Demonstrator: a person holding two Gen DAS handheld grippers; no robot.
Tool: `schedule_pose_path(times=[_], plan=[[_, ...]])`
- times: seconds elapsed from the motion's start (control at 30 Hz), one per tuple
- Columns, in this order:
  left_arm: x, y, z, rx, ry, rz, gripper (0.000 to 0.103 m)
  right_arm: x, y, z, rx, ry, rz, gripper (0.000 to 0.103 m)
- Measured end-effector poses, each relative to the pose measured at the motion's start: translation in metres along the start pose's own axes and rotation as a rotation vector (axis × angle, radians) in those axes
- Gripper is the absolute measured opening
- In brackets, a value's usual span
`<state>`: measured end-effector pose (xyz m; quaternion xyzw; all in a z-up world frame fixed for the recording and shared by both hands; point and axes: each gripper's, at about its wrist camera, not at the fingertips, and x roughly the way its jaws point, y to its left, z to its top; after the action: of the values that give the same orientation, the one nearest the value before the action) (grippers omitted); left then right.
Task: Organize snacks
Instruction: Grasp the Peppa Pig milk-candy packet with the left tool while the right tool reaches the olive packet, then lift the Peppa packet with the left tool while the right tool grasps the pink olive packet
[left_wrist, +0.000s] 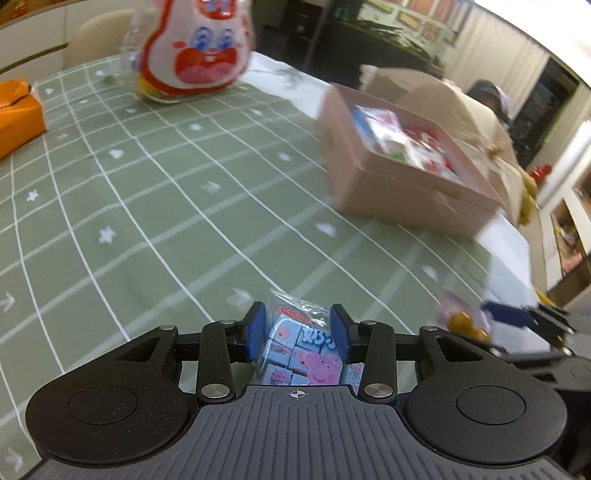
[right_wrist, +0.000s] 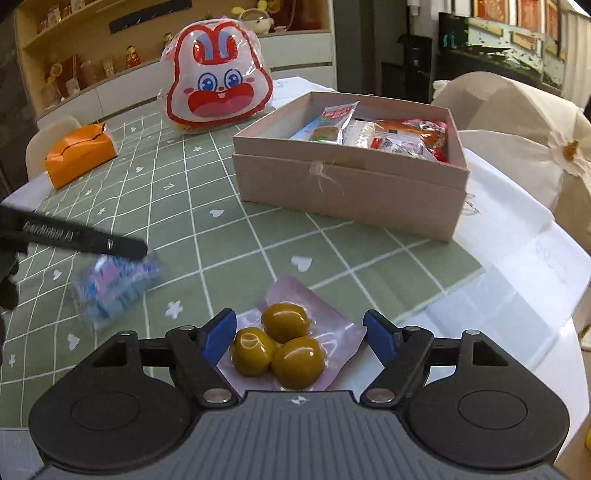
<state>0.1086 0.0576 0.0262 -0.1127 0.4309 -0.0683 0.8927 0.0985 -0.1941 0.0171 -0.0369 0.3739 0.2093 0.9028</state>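
My left gripper (left_wrist: 297, 334) is shut on a blue Peppa Pig candy pack (left_wrist: 303, 350) and holds it above the green tablecloth; the pack shows blurred in the right wrist view (right_wrist: 114, 288). My right gripper (right_wrist: 301, 338) is open around a clear pouch with three green olives (right_wrist: 284, 347) lying at the cloth's near edge; the pouch also shows in the left wrist view (left_wrist: 463, 321). A pink cardboard box (right_wrist: 347, 184) holding several snack packets stands beyond it, also in the left wrist view (left_wrist: 399, 181).
A large rabbit-faced snack bag (right_wrist: 218, 88) stands at the far side of the table, also in the left wrist view (left_wrist: 195, 48). An orange tissue box (right_wrist: 79, 155) sits far left. A cream chair (right_wrist: 517, 122) stands right of the table.
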Motion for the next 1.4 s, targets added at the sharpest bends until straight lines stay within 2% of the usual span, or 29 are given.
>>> schedule_pose_path(times=[0.1,0.17,0.27,0.37,0.4,0.47,0.53,0.6,0.7,0.83,0.9,0.97,1.17,1.4], plan=[[-0.019,-0.011,-0.01,0.038,-0.031,-0.006,0.042,-0.005,0.005,-0.009,-0.005,-0.016,-0.028,0.079],[-0.032,-0.022,-0.017,0.115,-0.049,0.007,0.042,-0.008,0.008,-0.013,-0.002,-0.022,-0.042,0.08],[-0.036,-0.045,-0.027,0.274,0.004,0.002,0.043,-0.013,0.004,-0.02,0.035,-0.045,-0.044,0.083],[-0.025,-0.066,-0.042,0.419,0.048,0.075,0.045,-0.013,0.005,-0.025,0.027,-0.074,-0.054,0.085],[-0.023,-0.07,-0.045,0.444,0.038,0.089,0.047,-0.012,0.006,-0.027,0.021,-0.083,-0.063,0.087],[-0.02,-0.076,-0.048,0.469,0.041,0.085,0.06,-0.01,0.009,-0.029,0.008,-0.093,-0.082,0.089],[-0.017,-0.077,-0.049,0.474,0.061,0.04,0.086,-0.01,0.009,-0.028,0.007,-0.09,-0.083,0.09],[-0.015,-0.079,-0.047,0.48,0.083,0.007,0.09,-0.011,0.006,-0.028,0.021,-0.095,-0.075,0.091],[-0.018,-0.072,-0.042,0.44,0.062,0.005,0.084,-0.011,0.005,-0.029,0.031,-0.1,-0.08,0.092],[-0.011,-0.062,-0.039,0.417,0.037,0.093,0.082,-0.009,0.007,-0.028,0.02,-0.09,-0.094,0.094],[-0.005,-0.056,-0.034,0.376,0.064,0.115,0.082,-0.008,0.007,-0.028,0.017,-0.087,-0.098,0.094],[-0.001,-0.047,-0.029,0.31,0.078,0.086,0.084,-0.008,0.007,-0.028,0.019,-0.085,-0.101,0.095],[-0.001,-0.055,-0.028,0.35,0.116,0.073,0.082,-0.008,0.008,-0.028,0.028,-0.081,-0.116,0.097],[-0.006,-0.06,-0.038,0.322,0.099,0.095,0.076,-0.009,0.011,-0.027,0.087,-0.029,-0.187,0.103]])
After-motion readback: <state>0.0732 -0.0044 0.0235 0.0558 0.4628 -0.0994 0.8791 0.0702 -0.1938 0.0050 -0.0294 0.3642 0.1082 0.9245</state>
